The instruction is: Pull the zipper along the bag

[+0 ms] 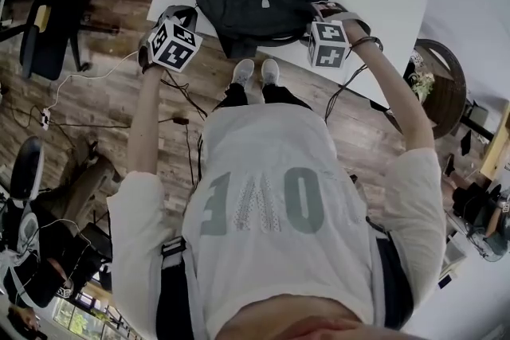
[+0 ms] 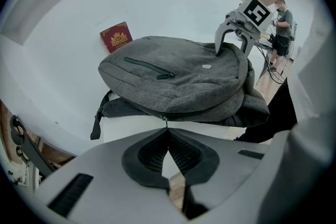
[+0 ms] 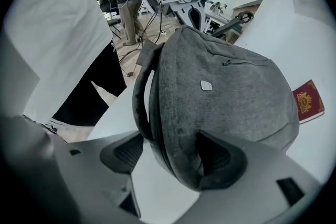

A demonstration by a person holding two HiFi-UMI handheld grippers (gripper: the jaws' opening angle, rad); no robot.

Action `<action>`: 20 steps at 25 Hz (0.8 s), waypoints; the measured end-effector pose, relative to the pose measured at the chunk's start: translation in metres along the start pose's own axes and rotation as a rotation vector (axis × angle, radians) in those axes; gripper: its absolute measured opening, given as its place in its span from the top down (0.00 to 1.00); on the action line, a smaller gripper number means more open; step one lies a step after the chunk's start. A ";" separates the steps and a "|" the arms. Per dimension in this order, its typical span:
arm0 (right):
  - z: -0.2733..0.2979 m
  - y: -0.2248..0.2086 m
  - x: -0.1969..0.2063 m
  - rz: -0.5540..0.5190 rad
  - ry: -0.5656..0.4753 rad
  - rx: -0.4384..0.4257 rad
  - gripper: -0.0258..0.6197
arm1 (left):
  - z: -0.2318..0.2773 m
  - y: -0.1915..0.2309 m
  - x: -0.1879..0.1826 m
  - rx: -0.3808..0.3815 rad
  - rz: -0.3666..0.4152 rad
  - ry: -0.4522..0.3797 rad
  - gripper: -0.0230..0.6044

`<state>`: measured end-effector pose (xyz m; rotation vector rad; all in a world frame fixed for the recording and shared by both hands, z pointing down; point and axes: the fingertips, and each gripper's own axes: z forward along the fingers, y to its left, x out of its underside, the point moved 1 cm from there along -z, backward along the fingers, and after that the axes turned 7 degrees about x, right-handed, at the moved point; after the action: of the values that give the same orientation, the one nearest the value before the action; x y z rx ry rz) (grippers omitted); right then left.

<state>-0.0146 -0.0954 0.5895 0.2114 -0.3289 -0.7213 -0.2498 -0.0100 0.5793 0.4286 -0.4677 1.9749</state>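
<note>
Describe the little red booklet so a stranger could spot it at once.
Start at the white table, where a grey fabric backpack lies flat. Just past its edge farthest from the person lies a small dark red booklet with a gold emblem on its cover, the only coloured thing there.

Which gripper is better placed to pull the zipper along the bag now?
Left. The left gripper is shut on the zipper pull at the edge of the backpack. The right gripper has its jaws wide astride the backpack's end, so it likely suits steadying instead.
</note>
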 end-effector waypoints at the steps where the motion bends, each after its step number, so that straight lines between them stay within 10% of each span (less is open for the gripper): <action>1: -0.001 0.000 0.001 0.007 -0.005 0.002 0.45 | -0.002 -0.004 -0.001 0.000 -0.004 -0.001 0.92; 20: -0.005 -0.001 0.001 0.029 -0.005 -0.008 0.45 | -0.026 -0.090 -0.026 0.080 -0.124 -0.036 0.92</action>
<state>-0.0132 -0.0965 0.5845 0.1970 -0.3334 -0.6941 -0.1602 0.0197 0.5560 0.5317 -0.3771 1.8732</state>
